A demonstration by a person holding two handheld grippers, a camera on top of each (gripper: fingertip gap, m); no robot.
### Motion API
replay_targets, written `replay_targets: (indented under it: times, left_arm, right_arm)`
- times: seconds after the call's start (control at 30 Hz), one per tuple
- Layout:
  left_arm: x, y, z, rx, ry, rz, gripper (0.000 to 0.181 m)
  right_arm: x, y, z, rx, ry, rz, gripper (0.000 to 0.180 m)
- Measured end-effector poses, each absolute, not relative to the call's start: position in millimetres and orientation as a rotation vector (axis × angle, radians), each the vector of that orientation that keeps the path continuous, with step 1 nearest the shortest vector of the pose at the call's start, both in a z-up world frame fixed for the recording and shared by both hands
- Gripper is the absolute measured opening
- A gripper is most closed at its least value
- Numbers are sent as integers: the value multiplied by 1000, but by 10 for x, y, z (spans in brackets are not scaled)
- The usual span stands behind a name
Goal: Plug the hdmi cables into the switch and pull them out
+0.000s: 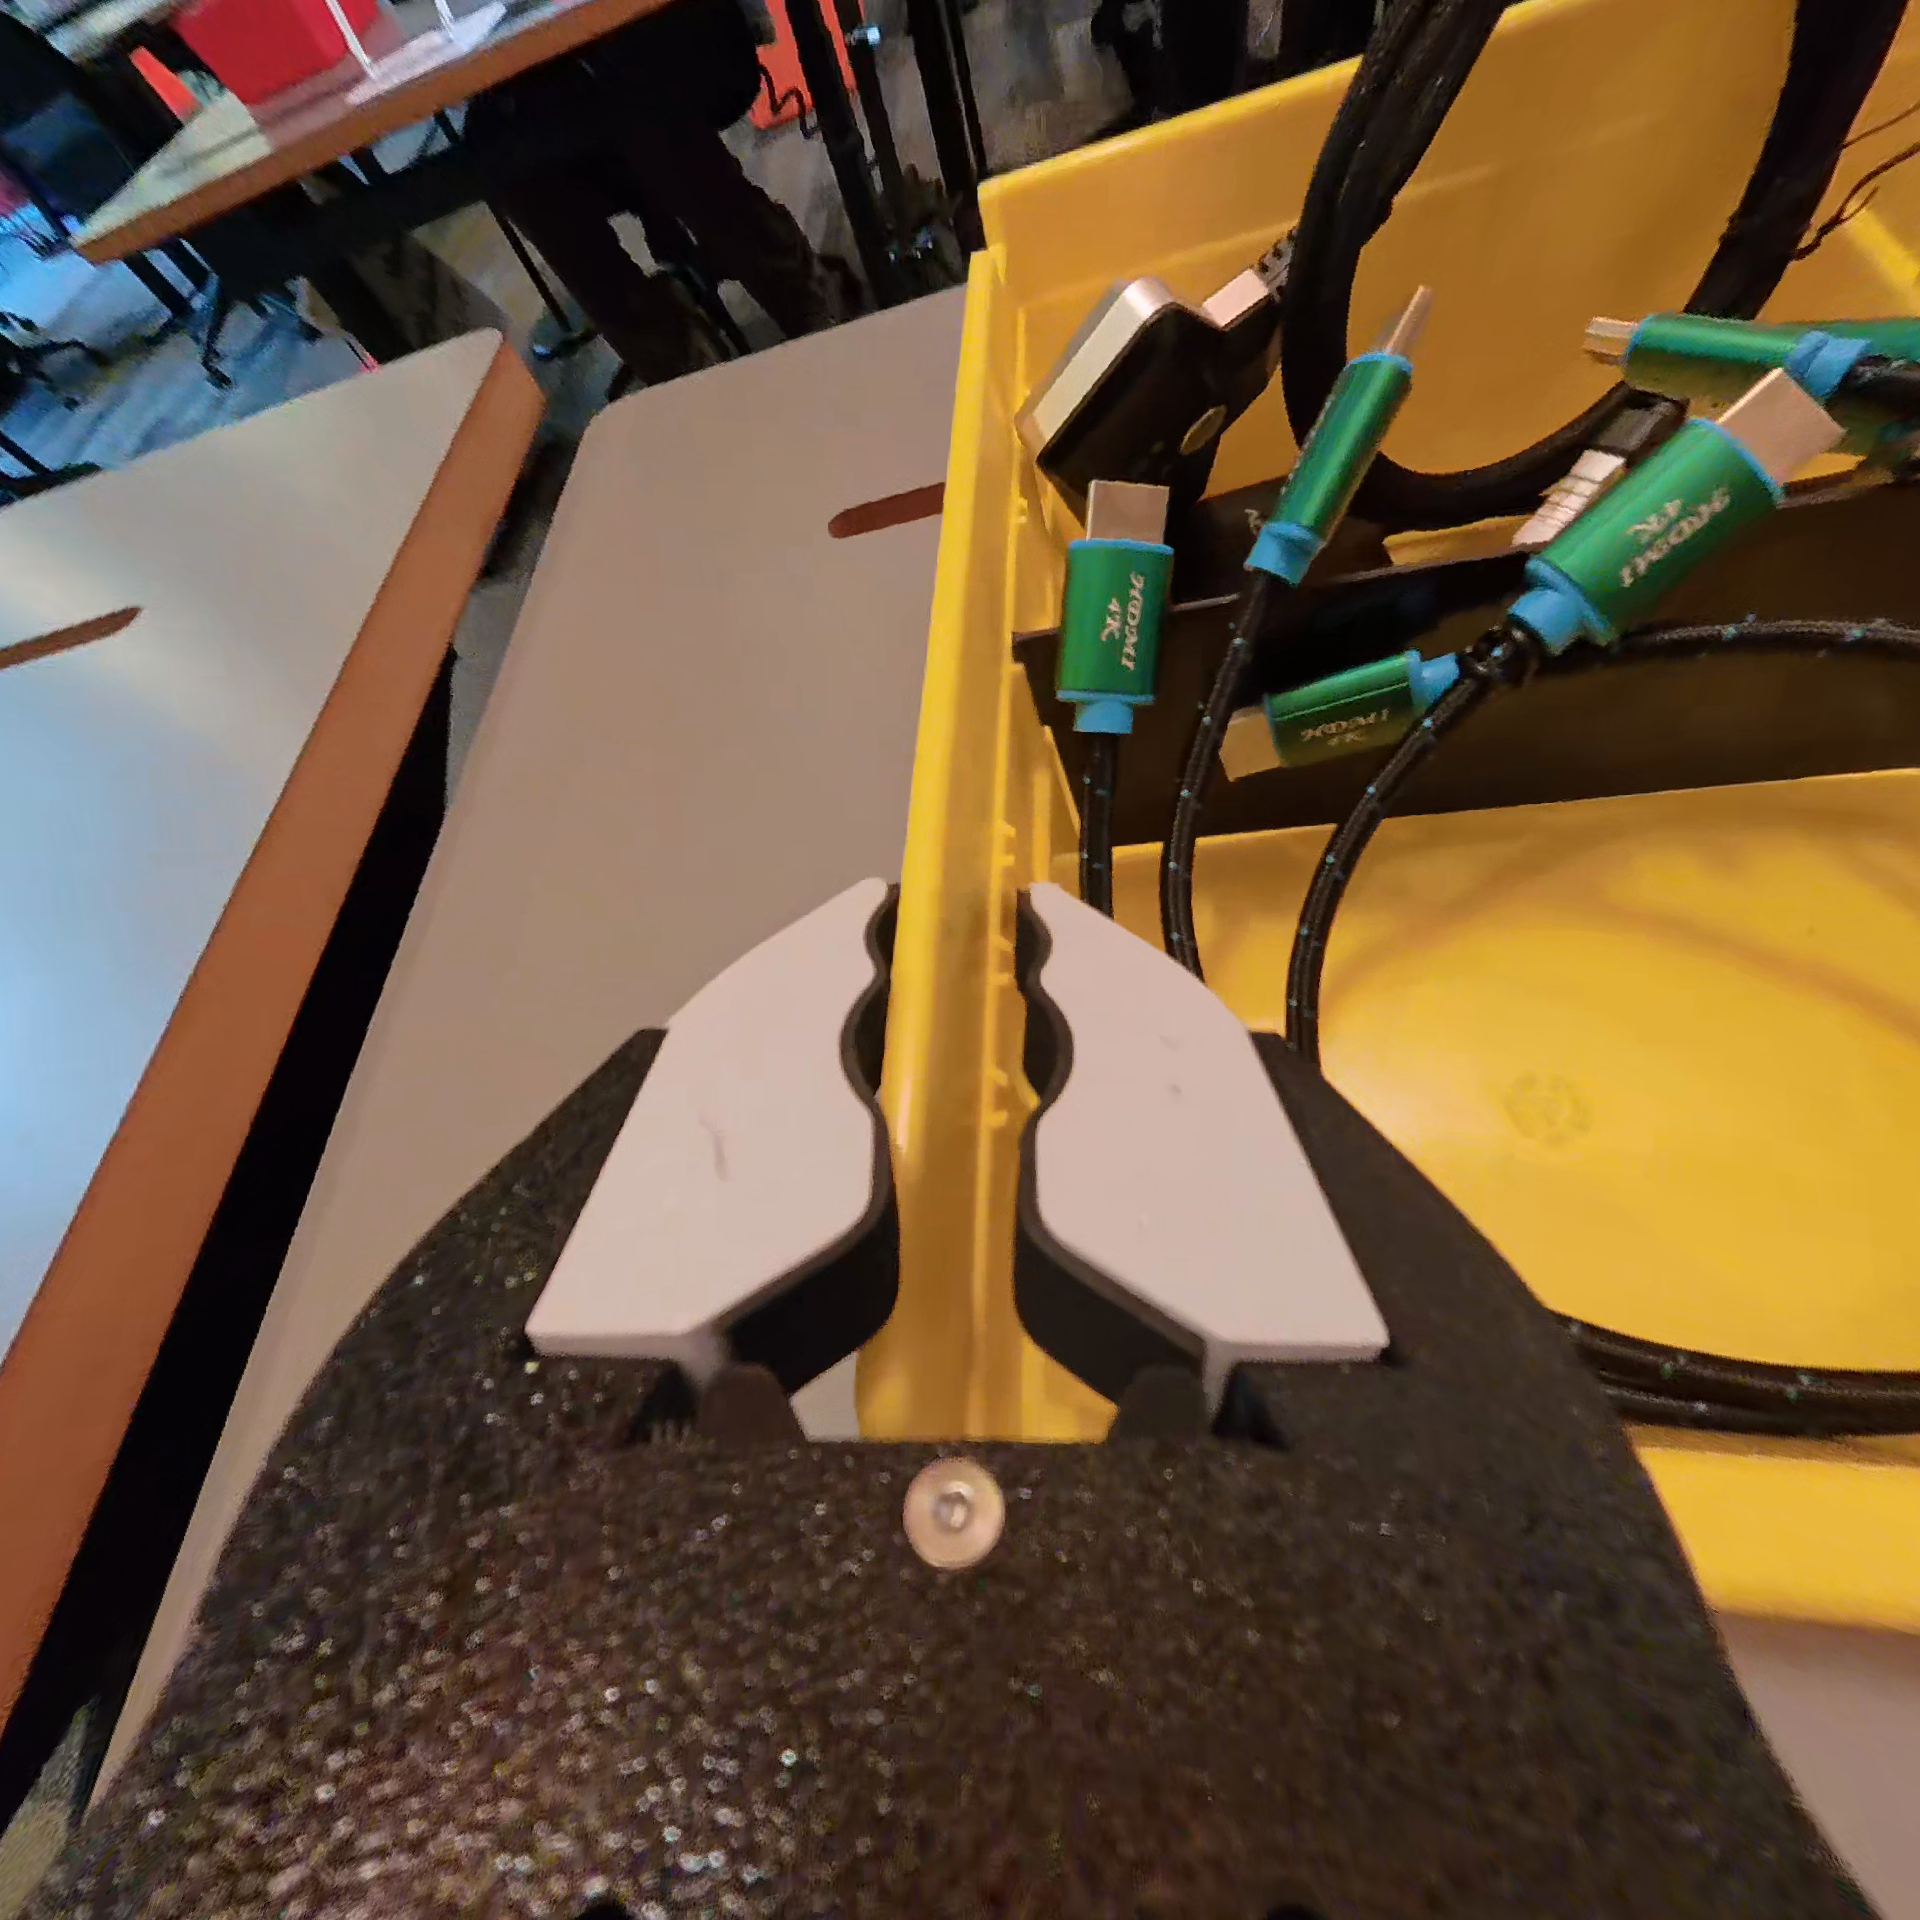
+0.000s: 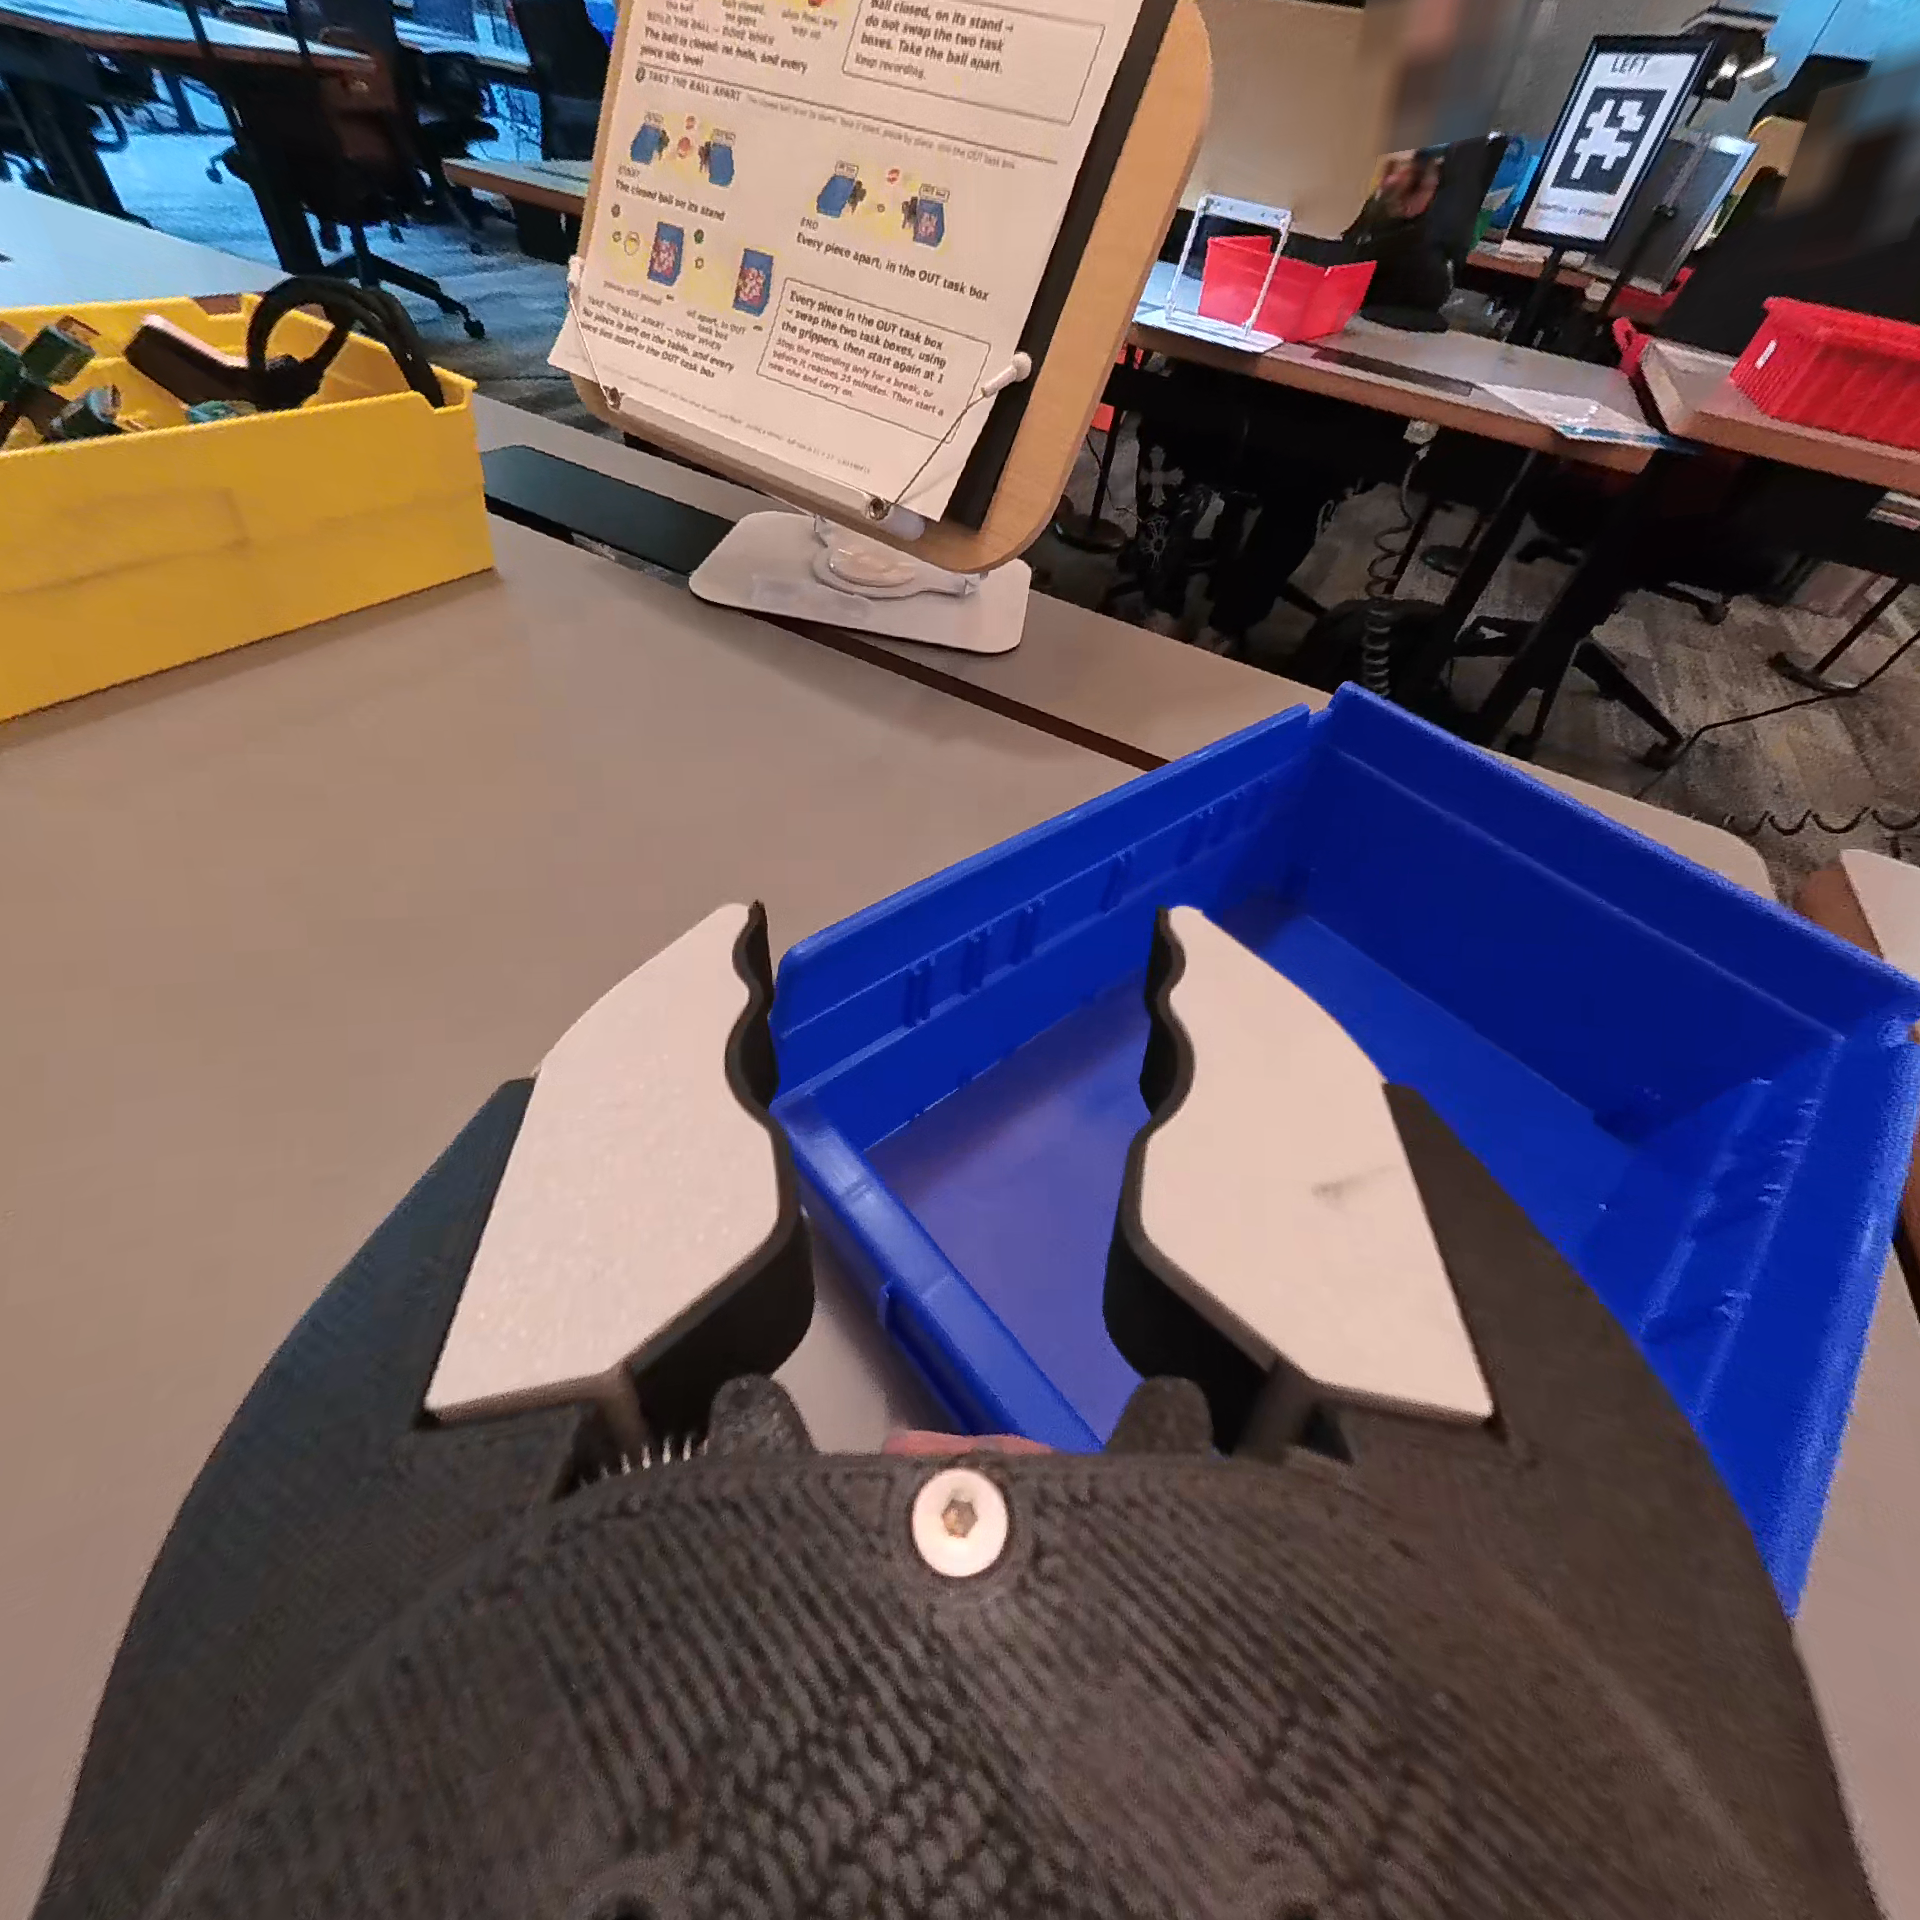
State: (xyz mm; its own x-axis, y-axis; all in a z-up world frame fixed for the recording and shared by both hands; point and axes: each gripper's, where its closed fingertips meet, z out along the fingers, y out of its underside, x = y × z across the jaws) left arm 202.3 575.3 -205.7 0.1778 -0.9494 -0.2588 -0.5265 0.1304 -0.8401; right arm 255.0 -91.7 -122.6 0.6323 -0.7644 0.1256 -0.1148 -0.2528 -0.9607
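Several HDMI cables with green plugs (image 1: 1117, 623) and black braided cord lie in a yellow bin (image 1: 1558, 1091). A black switch with a silver face (image 1: 1132, 384) leans in the bin's far left corner, and no green plug sits in it. My left gripper (image 1: 956, 904) straddles the bin's left wall, one finger outside and one inside, closed on the rim. My right gripper (image 2: 961, 925) is open over the near left corner of an empty blue bin (image 2: 1558, 935), left finger outside, right finger inside. The yellow bin also shows far left in the right wrist view (image 2: 239, 520).
A black divider (image 1: 1558, 707) crosses the yellow bin behind the plugs. A printed sheet on a wooden stand (image 2: 883, 260) stands at the table's far edge. Grey table (image 2: 416, 883) lies between the bins. A second table (image 1: 208, 779) stands left across a gap.
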Motion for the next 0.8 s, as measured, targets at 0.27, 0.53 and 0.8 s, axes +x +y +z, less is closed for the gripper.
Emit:
replay_targets:
  times: [0.27, 0.53, 0.8]
  left_arm:
    - [2192, 5532, -1346, -1199, 1577, -440, 38]
    - [3117, 5118, -1356, -934, 2205, -213, 65]
    - [3613, 5192, -1882, -1095, 2560, -130, 68]
  right_arm:
    - [2539, -858, -1276, -1783, 689, -724, 69]
    - [2480, -623, -1365, -1855, 578, -676, 70]
    - [2414, -611, -1575, -1972, 482, -659, 71]
